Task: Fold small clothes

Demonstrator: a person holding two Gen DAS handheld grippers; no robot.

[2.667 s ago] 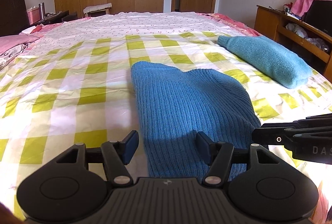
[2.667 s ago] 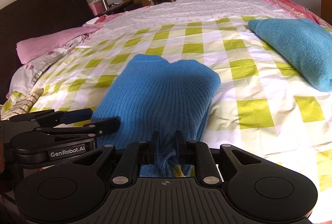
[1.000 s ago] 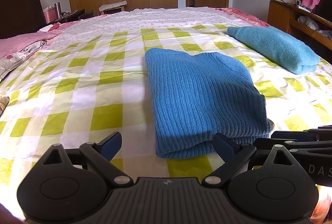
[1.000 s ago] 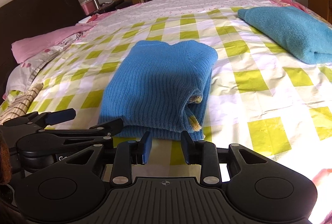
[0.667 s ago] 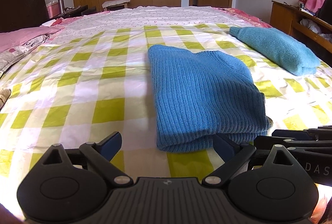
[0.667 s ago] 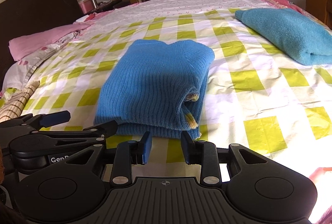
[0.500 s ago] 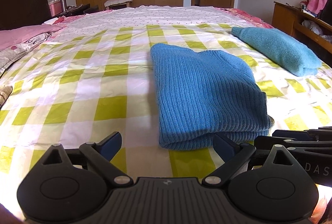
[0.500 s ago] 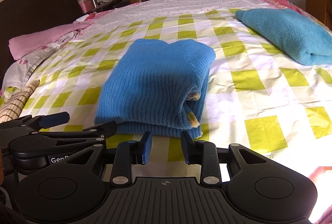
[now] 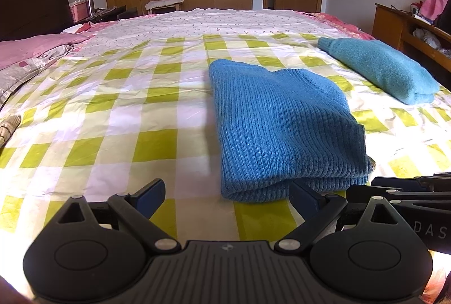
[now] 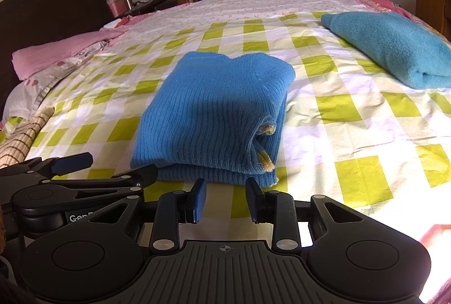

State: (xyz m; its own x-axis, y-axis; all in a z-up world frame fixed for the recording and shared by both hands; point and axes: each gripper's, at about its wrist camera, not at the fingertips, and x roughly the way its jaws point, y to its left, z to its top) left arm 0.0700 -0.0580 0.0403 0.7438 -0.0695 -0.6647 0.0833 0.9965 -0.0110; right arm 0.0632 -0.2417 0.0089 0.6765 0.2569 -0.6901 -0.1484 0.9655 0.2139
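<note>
The blue sweater [image 10: 214, 112], folded near the bed's [image 9: 118, 118] front edge, is judged soft, light and limp. It is best pinched through all layers at its near folded edge. The left gripper [image 9: 227, 195] is spread wide and the right gripper [image 10: 227, 198] partly parted; nothing is held.

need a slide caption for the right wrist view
Open right hand-held gripper just short of a folded blue ribbed sweater on a green-checked bedsheet, a teal folded sweater behind.

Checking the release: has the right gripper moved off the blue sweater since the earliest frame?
Yes. The right gripper has let go and backed toward the near bed edge; the blue sweater lies beyond its open jaws.
</note>
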